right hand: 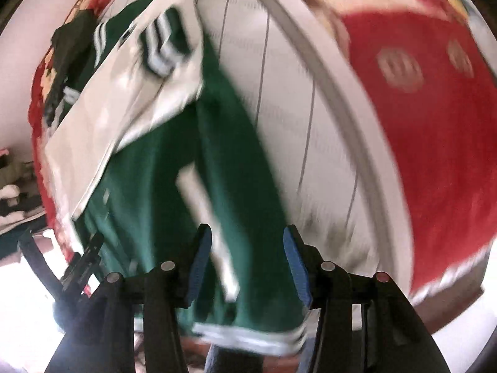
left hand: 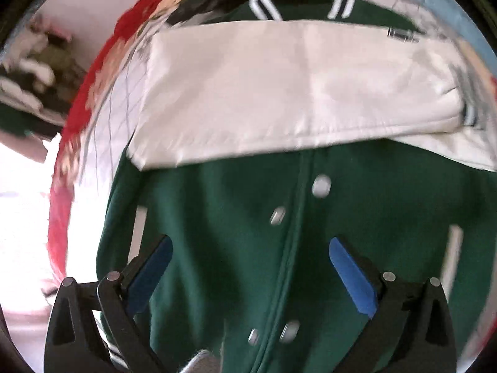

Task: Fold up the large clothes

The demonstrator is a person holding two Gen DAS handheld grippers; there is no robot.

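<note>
Green jacket [left hand: 217,233] flat on bed [right hand: 279,108], white sleeves [left hand: 279,93] folded across chest. Long axis 6-to-12 from left fingers [left hand: 251,267], spread wide, empty, over snap placket. Right fingers [right hand: 247,264] part-open, empty, above hem's right edge; hem nearer right hand.

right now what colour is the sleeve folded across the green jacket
White, with a green-and-white striped cuff. The sleeve shows best in the left wrist view, lying across the jacket.
</note>
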